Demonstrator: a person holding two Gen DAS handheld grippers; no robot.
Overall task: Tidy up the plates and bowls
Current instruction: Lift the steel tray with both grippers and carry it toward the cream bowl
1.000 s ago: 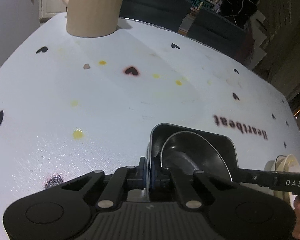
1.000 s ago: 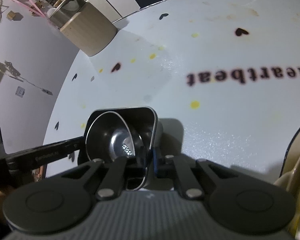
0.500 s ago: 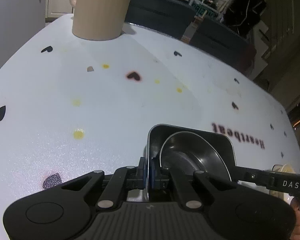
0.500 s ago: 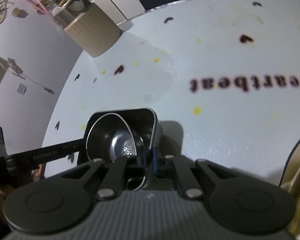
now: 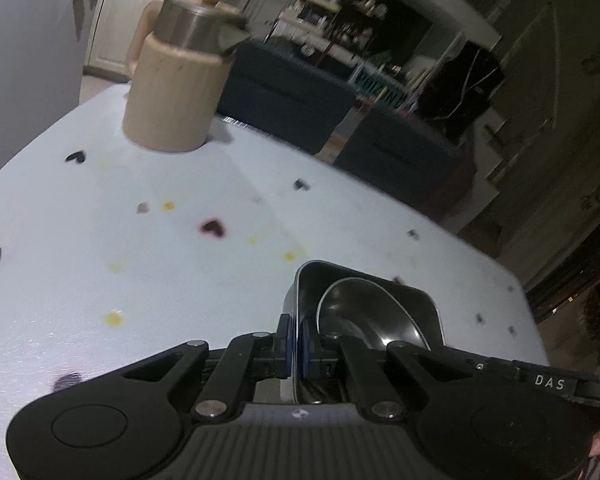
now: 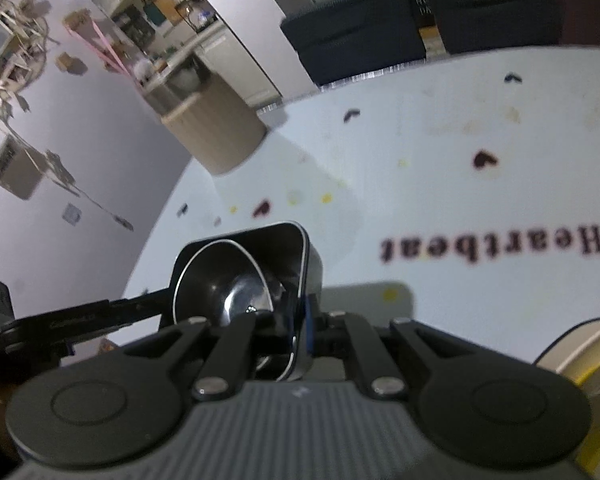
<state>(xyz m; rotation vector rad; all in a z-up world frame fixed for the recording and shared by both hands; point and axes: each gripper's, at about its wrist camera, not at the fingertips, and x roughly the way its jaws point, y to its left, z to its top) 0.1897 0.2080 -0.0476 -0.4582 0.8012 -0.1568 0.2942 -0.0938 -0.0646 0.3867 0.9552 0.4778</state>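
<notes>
White tabletop (image 5: pixel 100 280) printed with small dark hearts and the word "Heartbeat" fills both views, dark sofas behind. Left of the dark square metal container (image 5: pixel 364 312), the left gripper (image 5: pixel 294 344) pinches that container's left wall, fingers narrow. A shiny round steel bowl (image 5: pixel 364 312) sits tilted inside it. On the container's right wall the right gripper (image 6: pixel 302 328) clamps likewise, so both hands carry it above the table. Far behind the container stands a beige ribbed jug (image 5: pixel 172 92); nothing blocks the way. A cream plate rim (image 6: pixel 580 344) lies right of the container.

left gripper (image 5: pixel 294 346) clamped shut, right gripper (image 6: pixel 302 326) likewise
</notes>
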